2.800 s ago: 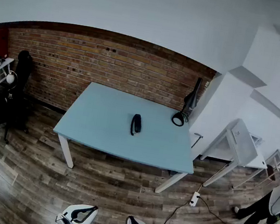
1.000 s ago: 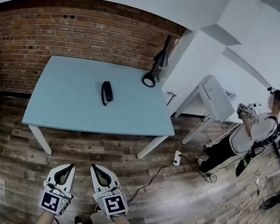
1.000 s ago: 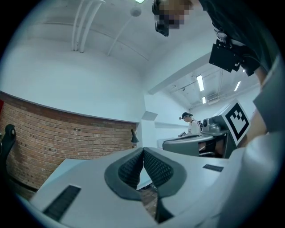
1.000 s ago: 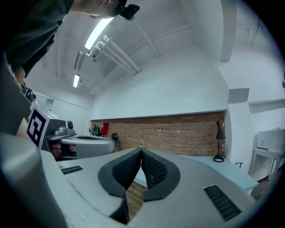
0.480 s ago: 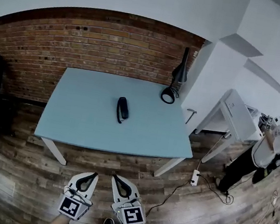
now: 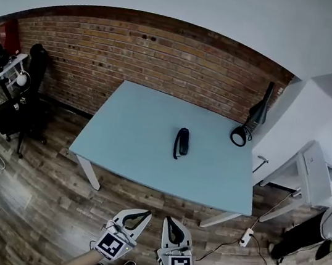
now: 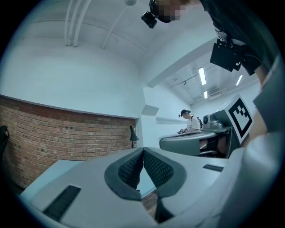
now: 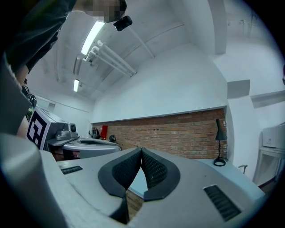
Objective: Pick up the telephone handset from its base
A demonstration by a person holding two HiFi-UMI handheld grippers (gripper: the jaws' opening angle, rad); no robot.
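Left gripper (image 6: pixel 146 213) and right gripper (image 6: pixel 169 220) closed and empty, short of the table (image 6: pixel 119 152).

Head view: the telephone handset (image 6: pixel 180 142) lay near the middle of the blue table, well apart from both grippers, which hung side by side over the wooden floor (image 6: pixel 36 202). Left gripper view: the jaws met at the tips with nothing between. Right gripper view: the jaws were likewise pressed together, holding nothing.
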